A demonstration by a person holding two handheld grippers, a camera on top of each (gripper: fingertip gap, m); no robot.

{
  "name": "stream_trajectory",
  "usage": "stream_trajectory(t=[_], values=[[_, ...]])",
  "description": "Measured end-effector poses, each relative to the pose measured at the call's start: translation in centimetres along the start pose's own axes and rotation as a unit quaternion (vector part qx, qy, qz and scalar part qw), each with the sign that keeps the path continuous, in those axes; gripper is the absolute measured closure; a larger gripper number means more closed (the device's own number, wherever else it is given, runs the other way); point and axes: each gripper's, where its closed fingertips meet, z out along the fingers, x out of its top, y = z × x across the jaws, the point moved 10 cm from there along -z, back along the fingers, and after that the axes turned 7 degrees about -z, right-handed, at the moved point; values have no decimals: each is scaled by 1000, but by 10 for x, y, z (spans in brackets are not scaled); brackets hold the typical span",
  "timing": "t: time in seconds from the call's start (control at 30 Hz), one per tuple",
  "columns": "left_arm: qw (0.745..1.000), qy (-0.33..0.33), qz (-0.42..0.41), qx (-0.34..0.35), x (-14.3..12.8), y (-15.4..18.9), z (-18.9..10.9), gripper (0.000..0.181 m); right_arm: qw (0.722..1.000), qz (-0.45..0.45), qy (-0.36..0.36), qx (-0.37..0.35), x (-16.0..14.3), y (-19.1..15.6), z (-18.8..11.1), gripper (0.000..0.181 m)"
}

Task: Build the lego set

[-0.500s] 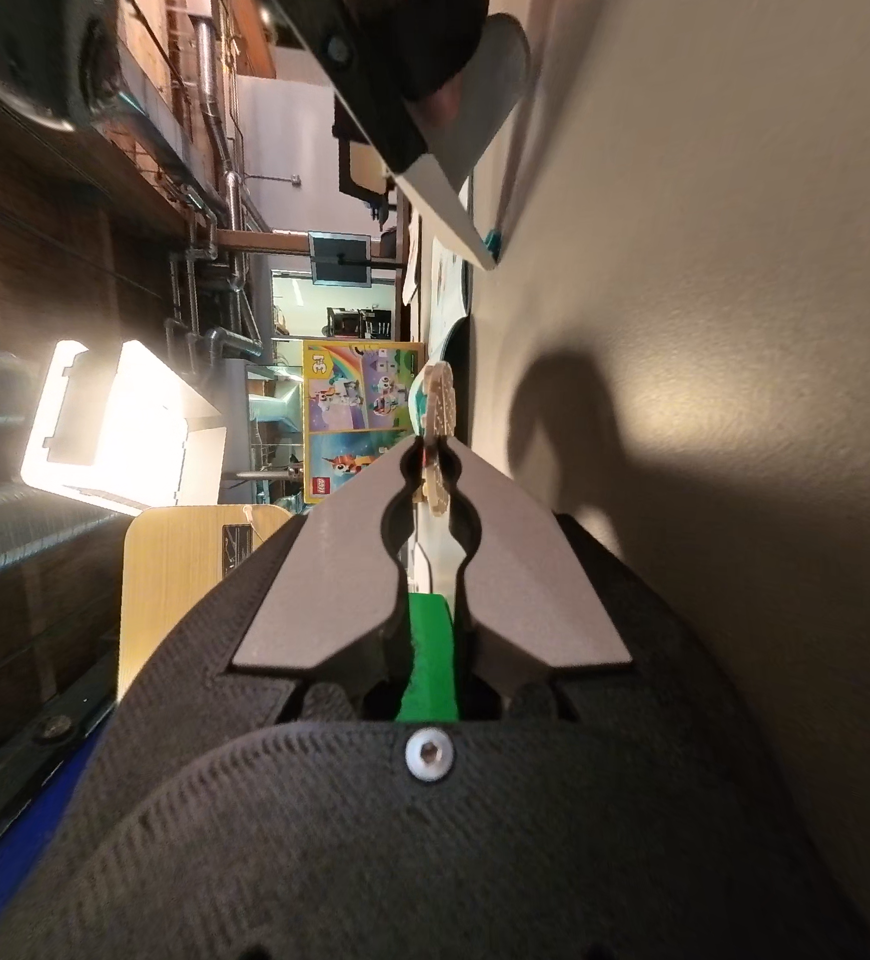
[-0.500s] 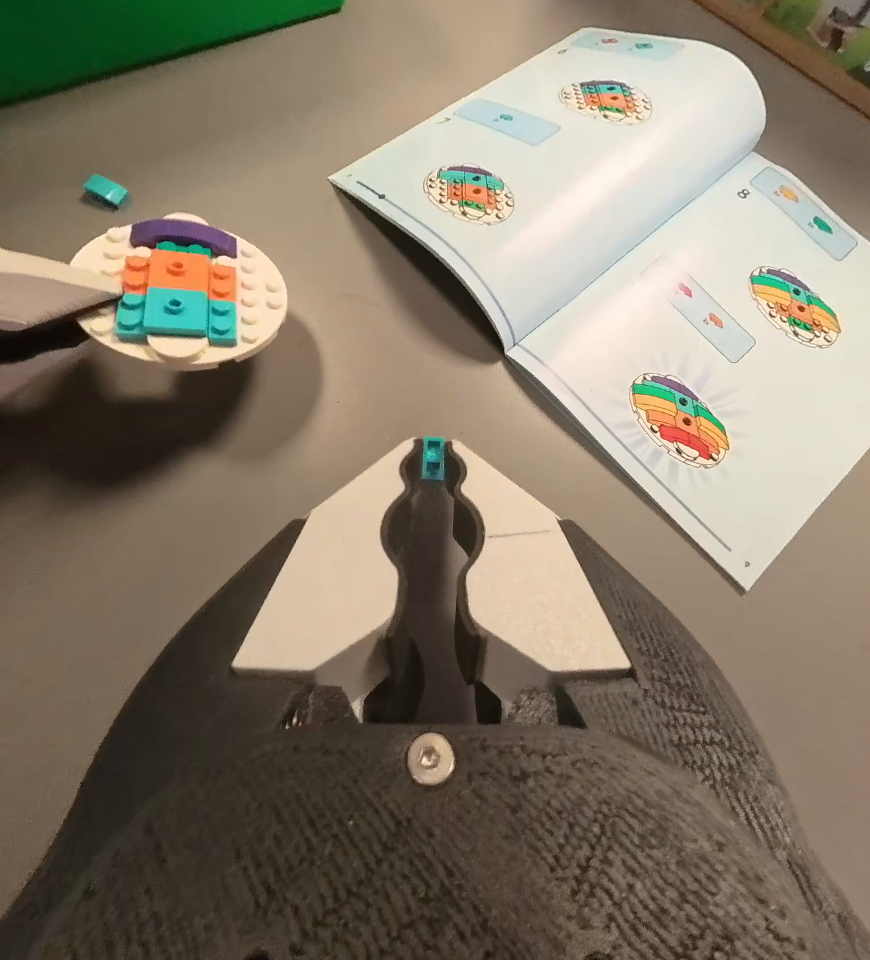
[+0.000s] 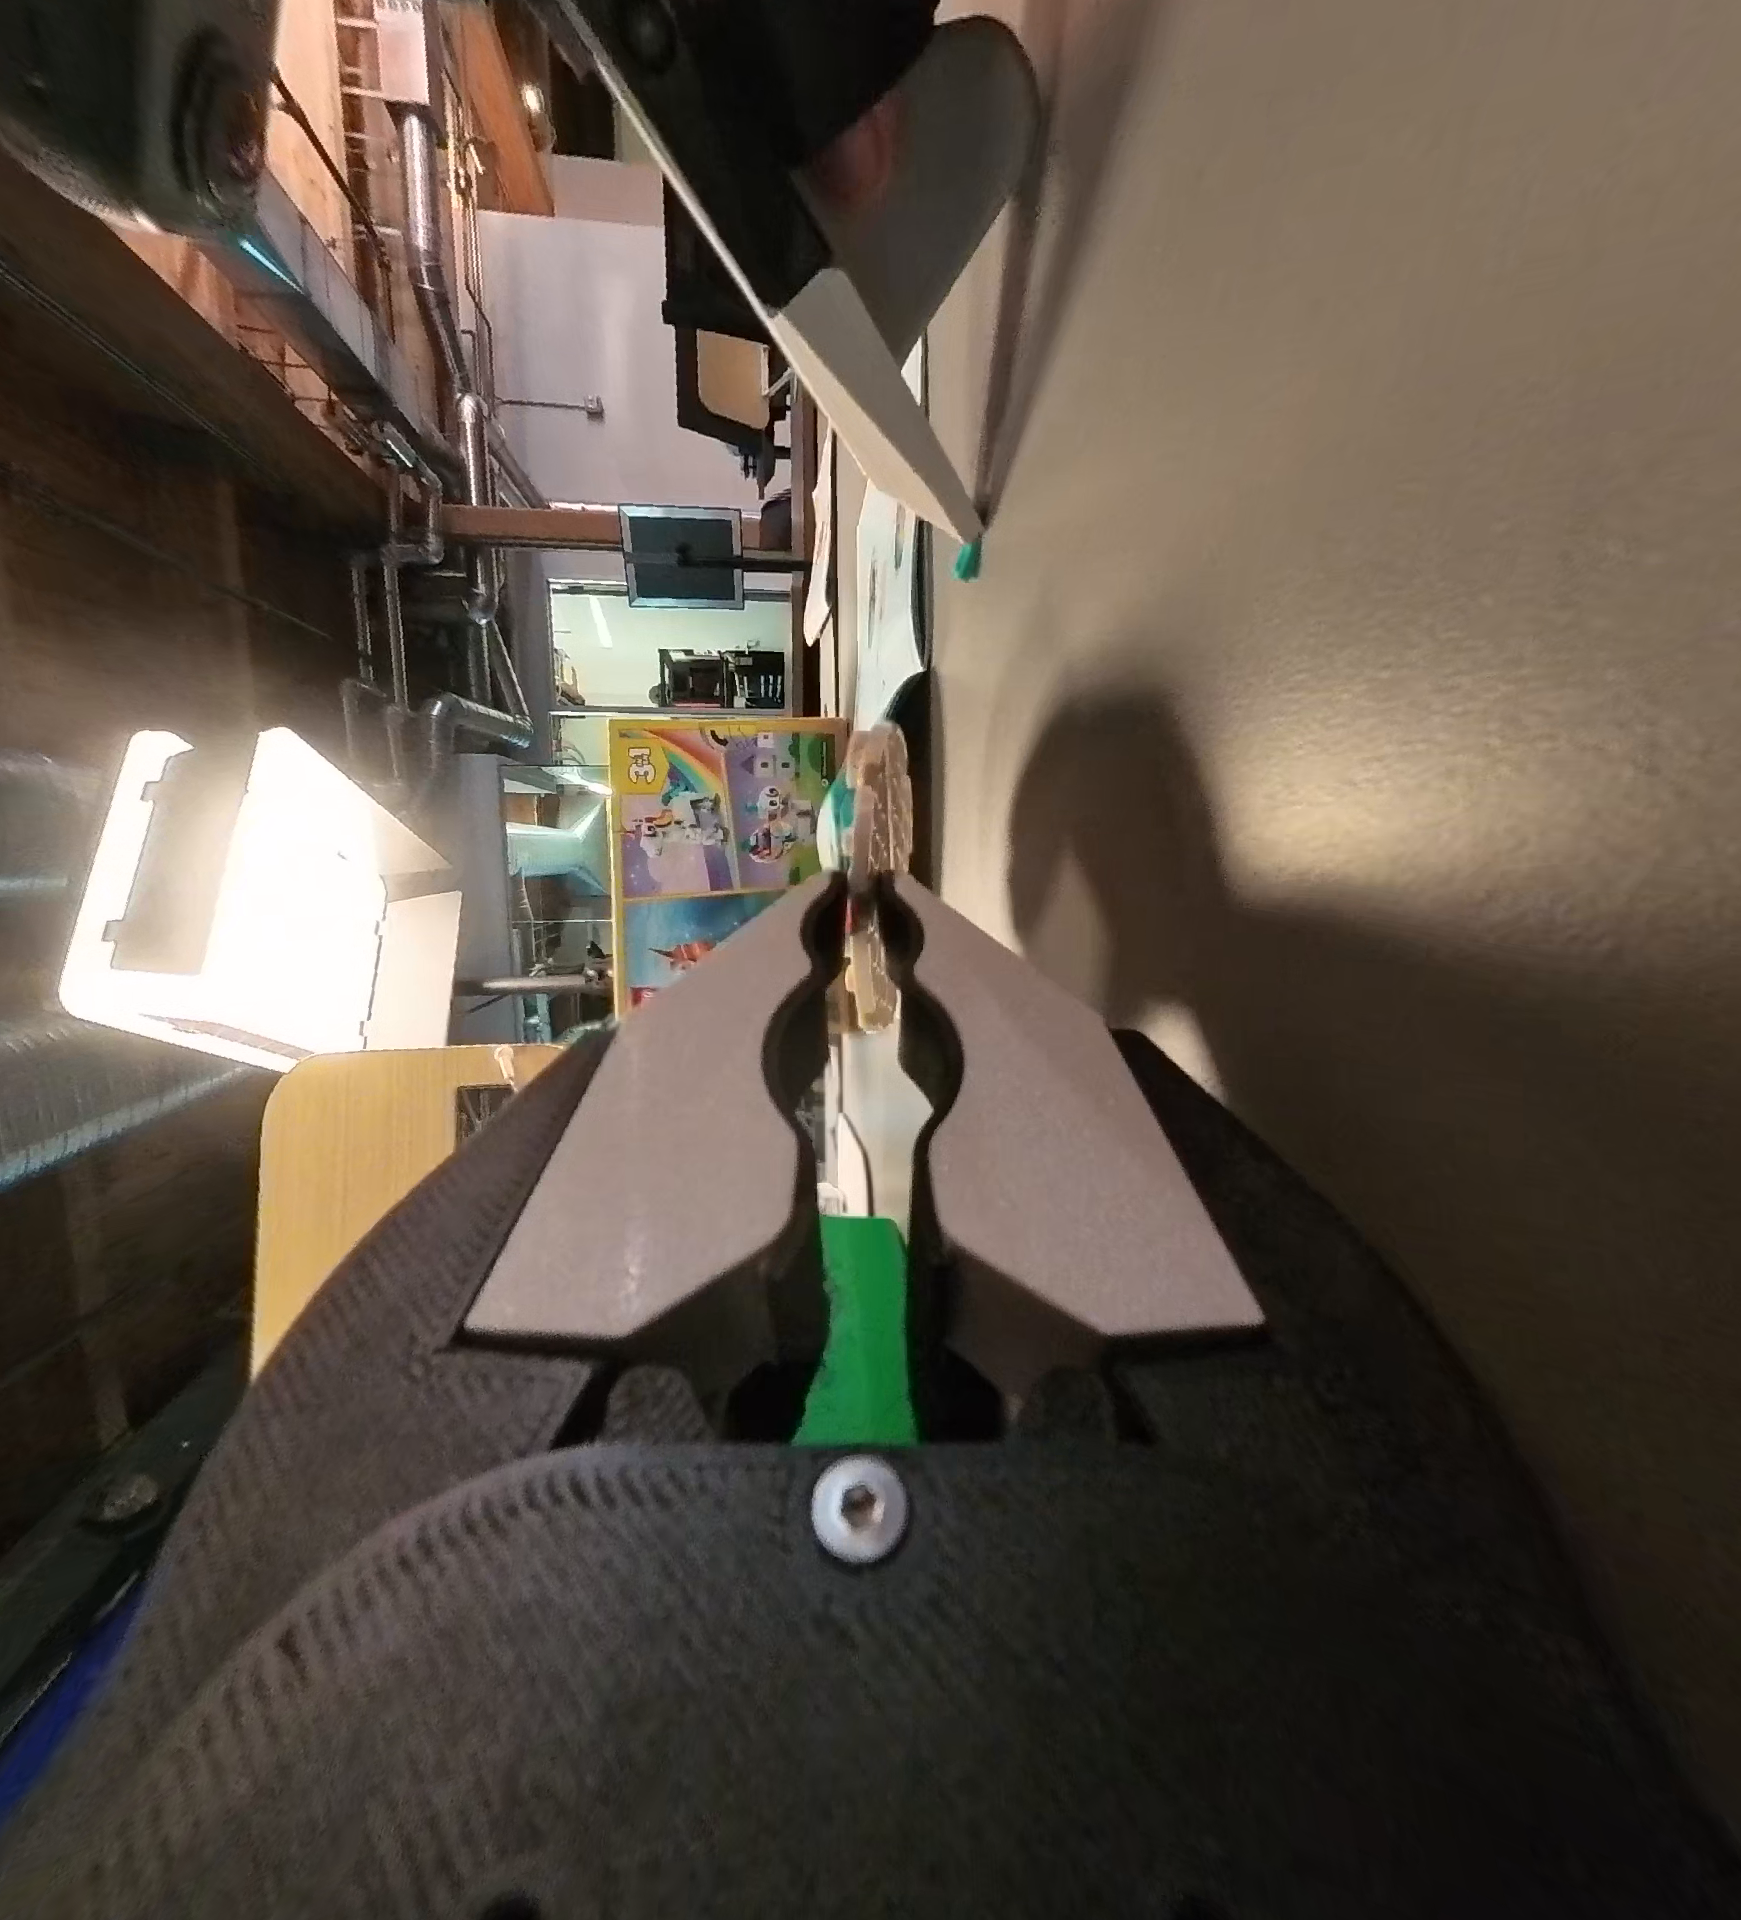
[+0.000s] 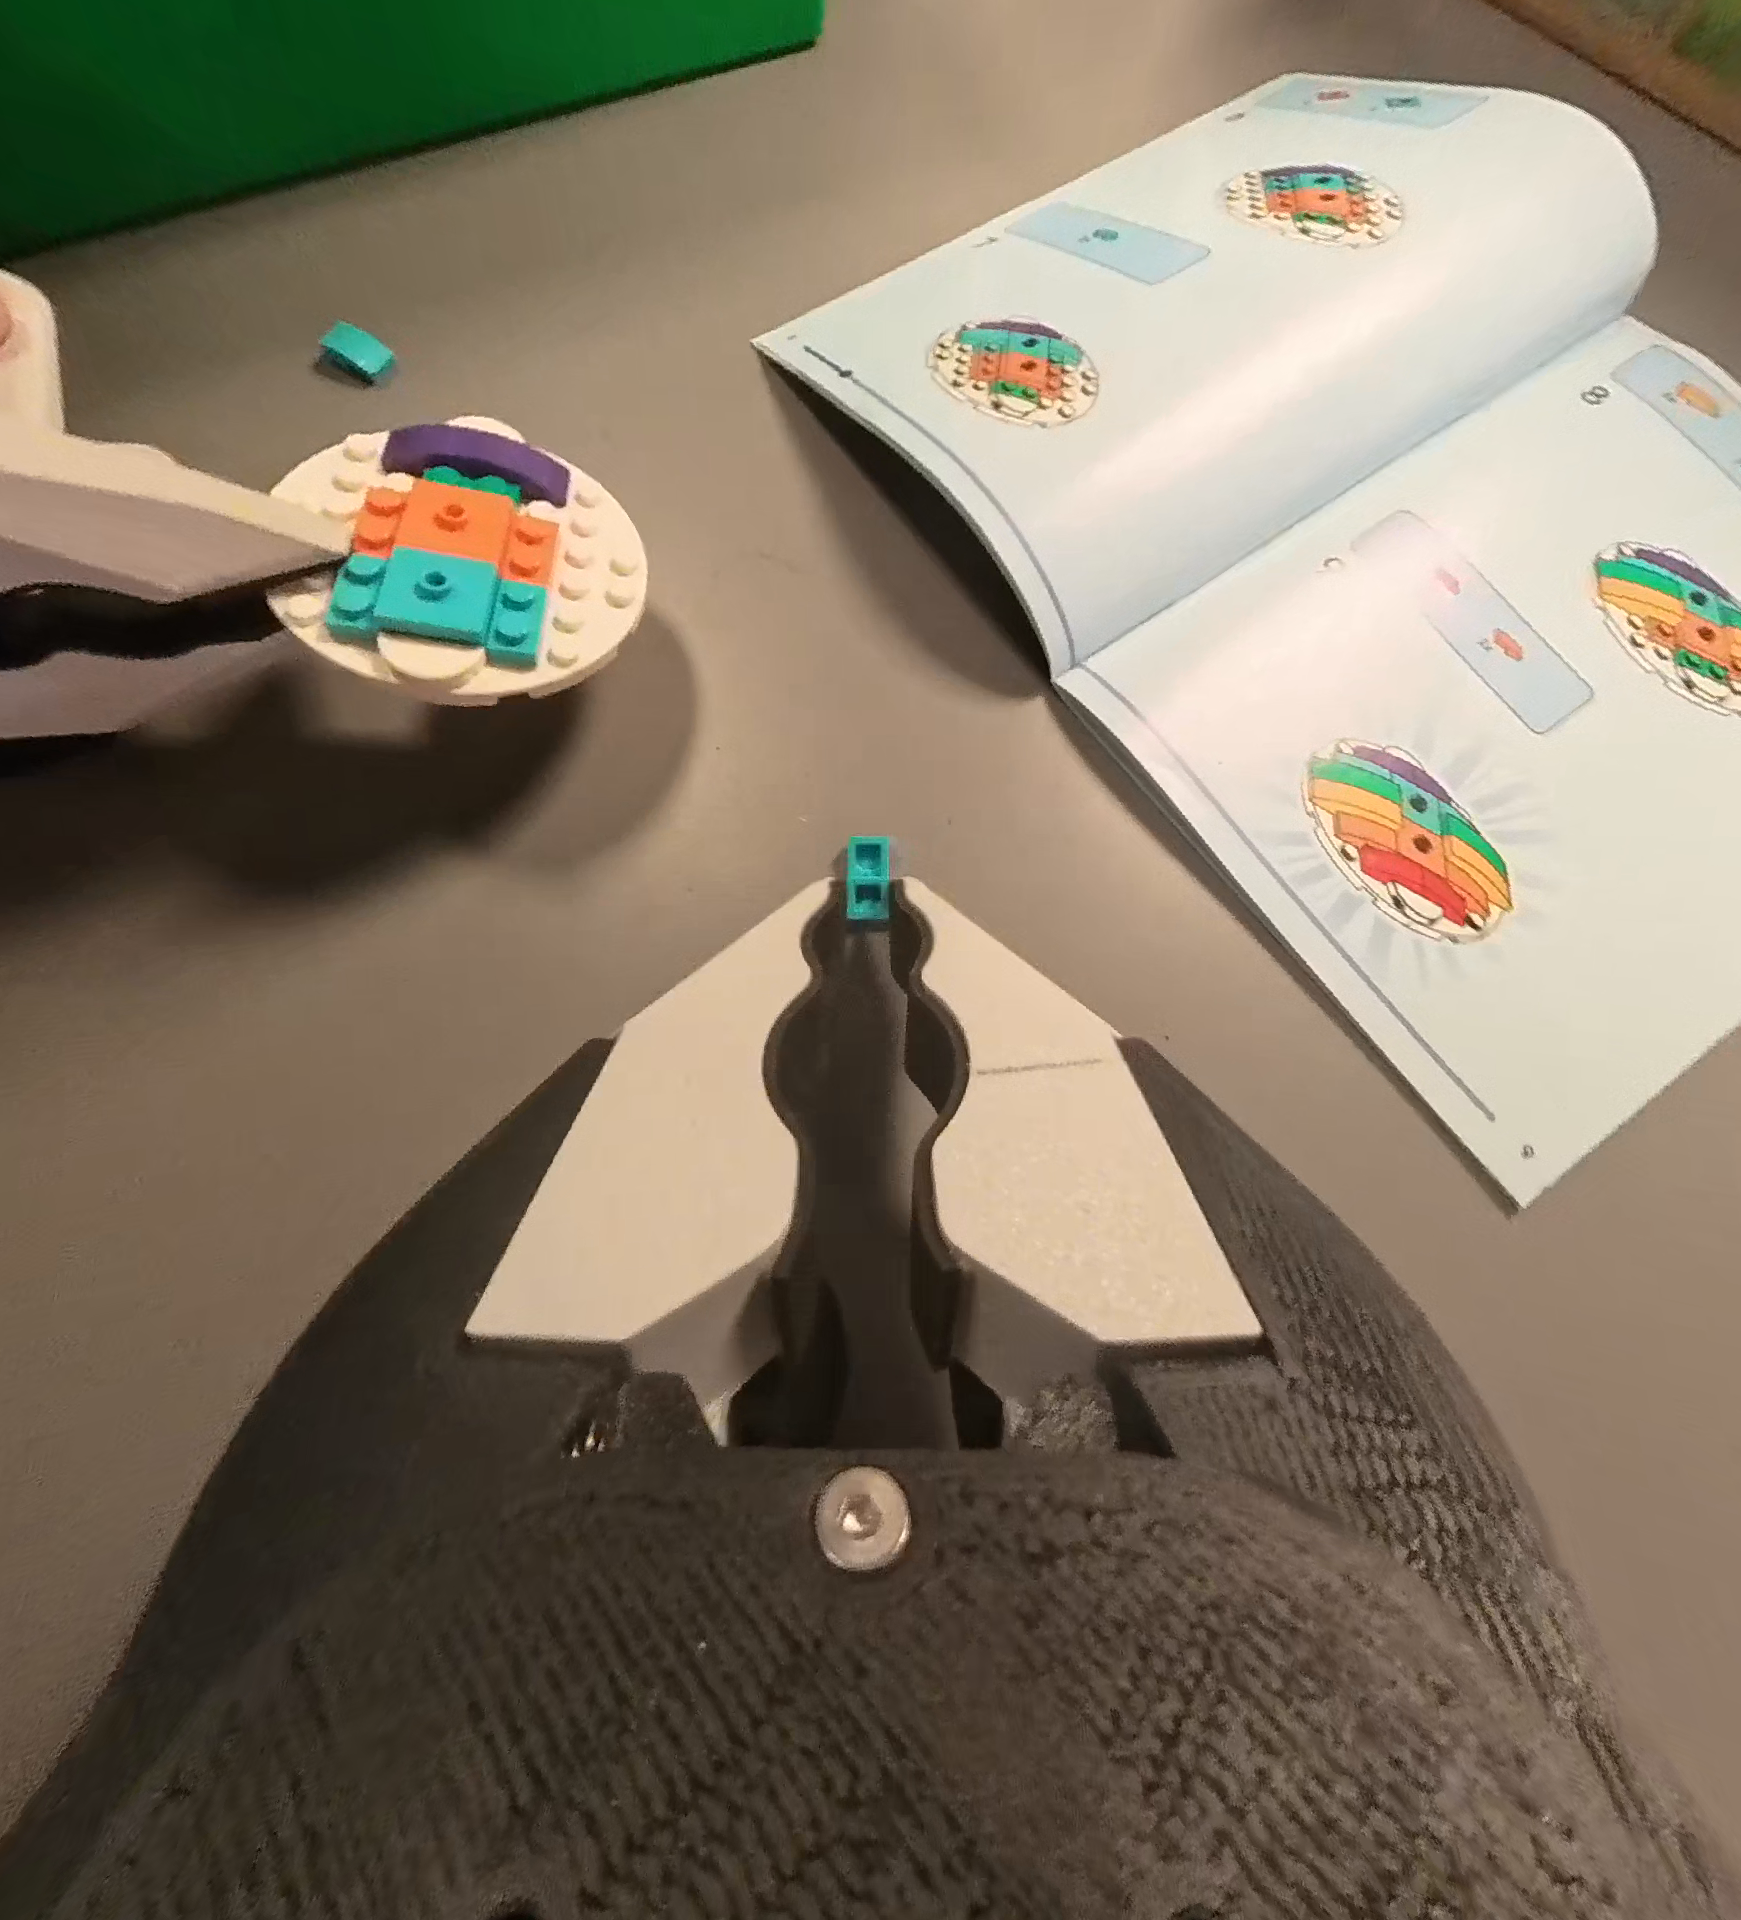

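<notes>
Two grippers are seen, and something small is held in each. A tiny teal brick [image 4: 867, 879] is pinched at the very tips of the right gripper [image 4: 867, 902], whose fingers are almost closed on it. It is held up above the grey table [image 4: 222, 1039]. The edge of a round white plate [image 4: 596, 582] is clamped by the left gripper [image 4: 300, 582], with its fingers narrow around the rim. The plate is held above the table, and its shadow is cast below it. Purple, orange and teal bricks are stuck on top of the plate.

In the left wrist view the plate [image 3: 881, 831] is seen edge-on between the left gripper's [image 3: 868, 896] tips, and the right gripper [image 3: 959, 525] with its teal brick [image 3: 967, 561] is seen farther off.

One more teal piece [image 4: 357, 351] is left on the table, just behind the plate. An open booklet [image 4: 1365, 582] is spread on the right, well apart from the plate. A green box [image 4: 326, 94] is placed at the back, and a bright picture box [image 3: 720, 831] is stood beyond.
</notes>
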Motion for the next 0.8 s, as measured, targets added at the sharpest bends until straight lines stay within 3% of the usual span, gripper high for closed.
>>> stream_trajectory(t=[0.13, 0.2, 0.27, 0.33, 0.4, 0.53, 0.6, 0.8], values=[[999, 26, -22, 28, 1, -14, -1, 177, 993, -118, 21, -11, 7, -1, -7, 175], [996, 58, -61, 35, 5, -28, -2, 177, 959, -264, 79, -71, 22, -9, -26, 175], [991, 100, -75, 45, 11, -43, -3, 177, 871, -450, 119, -159, 39, -21, -49, 175], [986, 142, -71, 47, 21, -58, -3, 177, 746, -612, 126, -230, 48, -32, -67, 175], [978, 191, -64, 52, 33, -72, -4, 177, 632, -713, 124, -277, 54, -37, -83, 176], [959, 275, -49, 52, 56, -93, -14, 177, 425, -847, 129, -291, 55, -44, -115, 174], [949, 308, -49, 50, 64, -101, -19, 177, 354, -880, 140, -283, 57, -49, -133, 175], [913, 397, -74, 54, 81, -126, -38, 177, 210, -920, 152, -294, 67, -69, -167, 174]])
